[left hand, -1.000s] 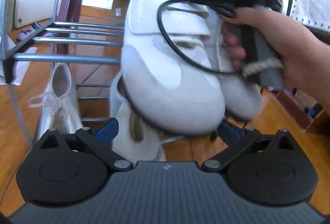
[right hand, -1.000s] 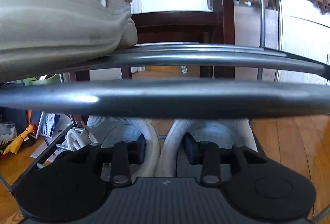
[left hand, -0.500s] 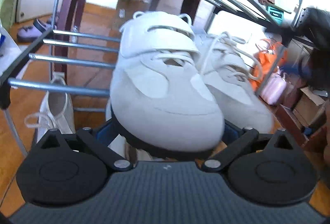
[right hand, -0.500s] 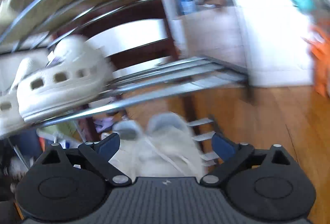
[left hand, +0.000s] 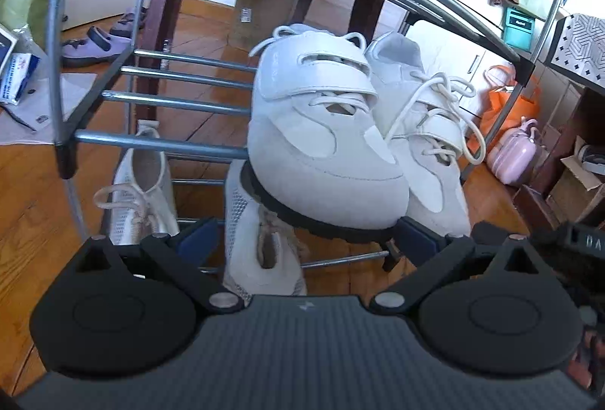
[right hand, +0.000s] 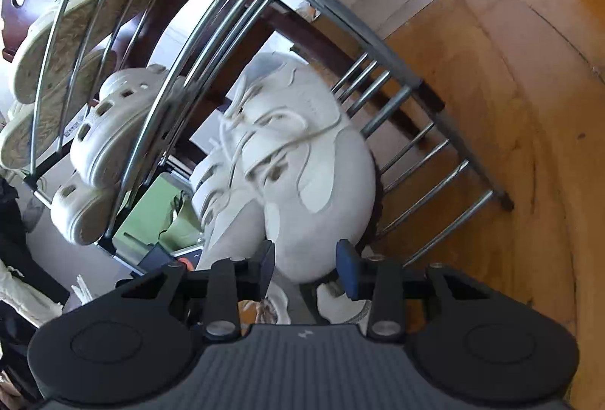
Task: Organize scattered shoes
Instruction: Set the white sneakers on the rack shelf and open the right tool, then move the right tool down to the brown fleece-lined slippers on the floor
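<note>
Sneakers: white pair [left hand: 325, 153] side by side on the middle bars of the rack [left hand: 159, 141], toes toward the cameras; the 3 o'clock shoe [left hand: 427, 130] is half hidden behind its mate.
Left gripper [left hand: 306, 240]: jaws wide apart, a pad at either side of the nearer sneaker's black sole at the toe; I cannot tell whether the pads touch it.
Right gripper [right hand: 306, 266]: view rolled, rack bars running toward 1 o'clock; jaws closing, the toe of a sneaker [right hand: 314, 183] just above the gap, pads not pressing on it. The shoes here are blurred.
Lower shelf: mesh shoes [left hand: 143, 191], one at 9 o'clock, one [left hand: 261, 251] at 6 o'clock under the pair, its front cut off by the gripper body.
Upper shelves: clogs [right hand: 117, 134] at 9 o'clock in the right view; soles [right hand: 64, 54] seen through bars at 10 o'clock.
Floor: wood [right hand: 510, 107]; purple sandals [left hand: 94, 43] at 10 o'clock, partly behind a rack leg.
Edge: dark object at 4 o'clock in the left view, too cut off to identify.
</note>
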`<state>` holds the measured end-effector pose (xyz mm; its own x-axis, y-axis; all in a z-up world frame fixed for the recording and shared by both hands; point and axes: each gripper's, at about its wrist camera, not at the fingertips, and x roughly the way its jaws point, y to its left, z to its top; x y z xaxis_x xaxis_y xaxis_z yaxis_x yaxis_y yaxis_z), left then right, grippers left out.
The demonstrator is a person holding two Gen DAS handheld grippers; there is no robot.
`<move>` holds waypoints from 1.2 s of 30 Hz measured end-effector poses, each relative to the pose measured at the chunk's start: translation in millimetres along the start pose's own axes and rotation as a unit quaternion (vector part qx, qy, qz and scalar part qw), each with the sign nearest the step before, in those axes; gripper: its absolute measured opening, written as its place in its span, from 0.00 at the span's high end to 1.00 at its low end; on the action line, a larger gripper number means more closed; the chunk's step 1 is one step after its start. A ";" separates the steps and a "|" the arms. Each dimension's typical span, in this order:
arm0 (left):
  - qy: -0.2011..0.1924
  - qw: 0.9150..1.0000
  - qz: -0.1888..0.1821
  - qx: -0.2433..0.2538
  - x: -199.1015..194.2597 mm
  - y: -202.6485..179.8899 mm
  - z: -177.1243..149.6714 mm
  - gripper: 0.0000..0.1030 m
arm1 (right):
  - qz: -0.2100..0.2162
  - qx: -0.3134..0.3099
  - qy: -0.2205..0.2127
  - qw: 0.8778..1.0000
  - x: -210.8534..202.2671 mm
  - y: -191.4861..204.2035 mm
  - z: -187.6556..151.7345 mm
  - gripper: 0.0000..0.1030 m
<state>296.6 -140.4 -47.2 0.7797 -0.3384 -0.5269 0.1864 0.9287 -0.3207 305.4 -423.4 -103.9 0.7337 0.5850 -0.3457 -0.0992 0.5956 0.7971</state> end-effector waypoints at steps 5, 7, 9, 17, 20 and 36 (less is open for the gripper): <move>0.008 1.000 -0.004 -0.012 7.0 -5.5 6.2 0.02 | 0.006 0.037 0.000 0.999 3.0 -9.5 -3.0 0.63; 0.008 1.000 -0.005 -0.019 6.2 -4.5 6.7 0.02 | 0.016 0.047 -0.002 0.999 4.6 -11.2 -1.1 0.63; 0.006 1.000 -0.006 -0.020 6.2 -4.1 7.9 0.02 | 0.017 0.048 0.001 0.999 3.1 -9.0 -2.2 0.58; 0.016 0.999 0.003 -0.028 15.8 -2.1 14.4 0.02 | 0.031 0.050 -0.012 0.998 9.8 -11.0 -11.0 0.62; 0.017 0.999 0.008 -0.038 10.7 -3.3 12.4 0.04 | 0.034 0.020 -0.030 0.999 8.6 2.2 -10.3 0.72; 0.092 0.996 -0.019 -0.002 -11.3 -46.1 34.9 0.02 | 0.011 0.088 -0.057 0.994 -24.5 -0.4 11.5 0.33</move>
<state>300.0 -174.1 1.0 0.6494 -0.3959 -0.6493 0.2110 0.9141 -0.3463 295.2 -444.3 -90.1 0.8050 0.5246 -0.2769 -0.0043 0.4718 0.8817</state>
